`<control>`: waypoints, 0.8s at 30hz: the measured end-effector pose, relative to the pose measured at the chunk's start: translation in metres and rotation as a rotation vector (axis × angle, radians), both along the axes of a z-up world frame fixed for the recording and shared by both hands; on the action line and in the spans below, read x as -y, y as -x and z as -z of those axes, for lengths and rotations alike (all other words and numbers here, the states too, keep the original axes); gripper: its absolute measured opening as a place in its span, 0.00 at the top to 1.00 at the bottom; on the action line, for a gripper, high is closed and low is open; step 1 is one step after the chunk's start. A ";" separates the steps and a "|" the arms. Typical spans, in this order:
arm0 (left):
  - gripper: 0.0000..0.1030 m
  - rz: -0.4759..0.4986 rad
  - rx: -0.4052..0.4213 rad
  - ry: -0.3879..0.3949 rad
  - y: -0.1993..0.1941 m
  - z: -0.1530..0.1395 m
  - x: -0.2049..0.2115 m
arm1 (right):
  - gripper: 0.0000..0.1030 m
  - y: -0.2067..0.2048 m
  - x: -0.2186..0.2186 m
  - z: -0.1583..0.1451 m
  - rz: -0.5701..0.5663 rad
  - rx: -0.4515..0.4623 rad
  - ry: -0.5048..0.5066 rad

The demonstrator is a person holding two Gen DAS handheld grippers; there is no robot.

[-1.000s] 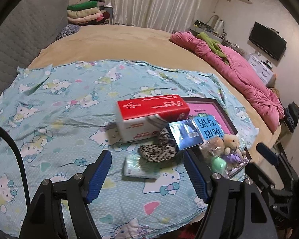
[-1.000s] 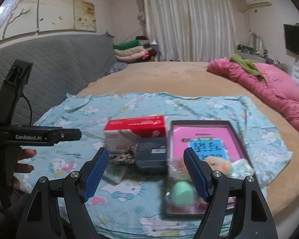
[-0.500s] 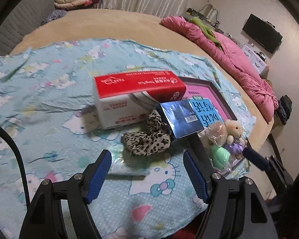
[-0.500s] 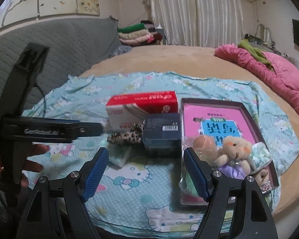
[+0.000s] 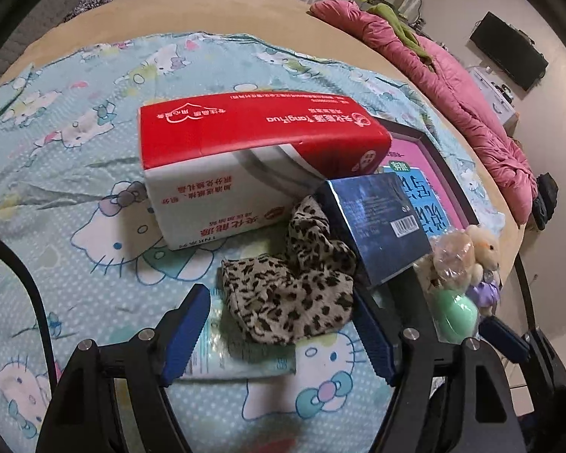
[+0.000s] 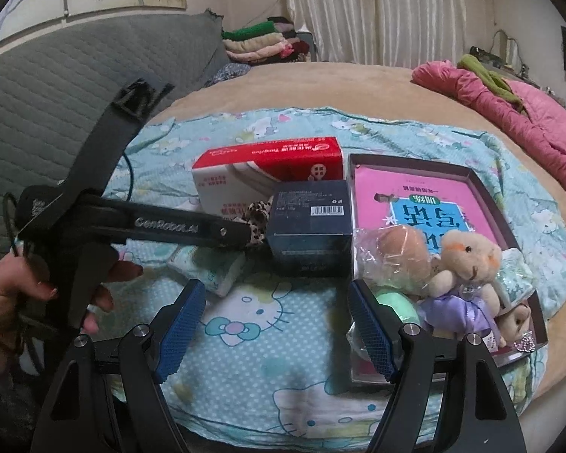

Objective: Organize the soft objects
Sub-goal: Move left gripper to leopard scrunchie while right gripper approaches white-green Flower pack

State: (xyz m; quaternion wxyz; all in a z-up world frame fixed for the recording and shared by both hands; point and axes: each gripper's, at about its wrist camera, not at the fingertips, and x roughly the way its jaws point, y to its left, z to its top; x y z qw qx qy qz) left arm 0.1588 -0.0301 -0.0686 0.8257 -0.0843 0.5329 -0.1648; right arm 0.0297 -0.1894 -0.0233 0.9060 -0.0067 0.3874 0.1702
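Note:
A leopard-print cloth lies on the Hello Kitty sheet, partly on a pale tissue pack. My left gripper is open, its fingers on either side of the cloth and just above it. In the right wrist view the left gripper reaches to the cloth beside the tissue pack. My right gripper is open and empty over the sheet. A shallow box holds a plush bear, a wrapped plush and a green soft ball.
A red-and-white carton and a dark blue box stand just behind the cloth. A pink quilt lies at the far right of the bed. The grey headboard is at the left.
My left gripper has moved forward and down until its open fingers straddle the leopard cloth. My right gripper has moved a little closer to the sheet.

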 end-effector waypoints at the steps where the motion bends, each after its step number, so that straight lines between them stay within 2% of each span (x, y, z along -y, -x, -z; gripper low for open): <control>1: 0.28 -0.001 -0.002 0.005 -0.002 0.002 0.000 | 0.24 -0.001 -0.001 0.001 -0.001 -0.002 0.002; 3: 0.30 -0.009 -0.018 0.023 -0.007 0.007 -0.003 | 0.24 -0.005 -0.004 0.004 -0.001 -0.008 0.008; 6: 0.41 -0.002 -0.036 0.062 -0.013 0.014 -0.007 | 0.24 -0.012 -0.011 0.010 -0.009 -0.021 0.012; 8: 0.55 0.010 -0.039 0.071 -0.015 0.016 -0.007 | 0.24 -0.016 -0.019 0.015 -0.025 -0.034 0.015; 13: 0.79 0.046 -0.040 0.116 -0.021 0.019 -0.009 | 0.24 -0.028 -0.045 0.028 -0.111 -0.057 0.021; 17: 0.84 0.069 -0.020 0.138 -0.021 0.014 -0.016 | 0.24 -0.037 -0.065 0.041 -0.199 -0.076 0.038; 20: 0.84 0.068 -0.002 0.128 -0.019 0.008 -0.025 | 0.24 -0.044 -0.076 0.047 -0.251 -0.065 0.070; 24: 0.84 0.038 0.017 0.153 -0.016 -0.001 -0.045 | 0.24 -0.060 -0.091 0.051 -0.299 -0.047 0.148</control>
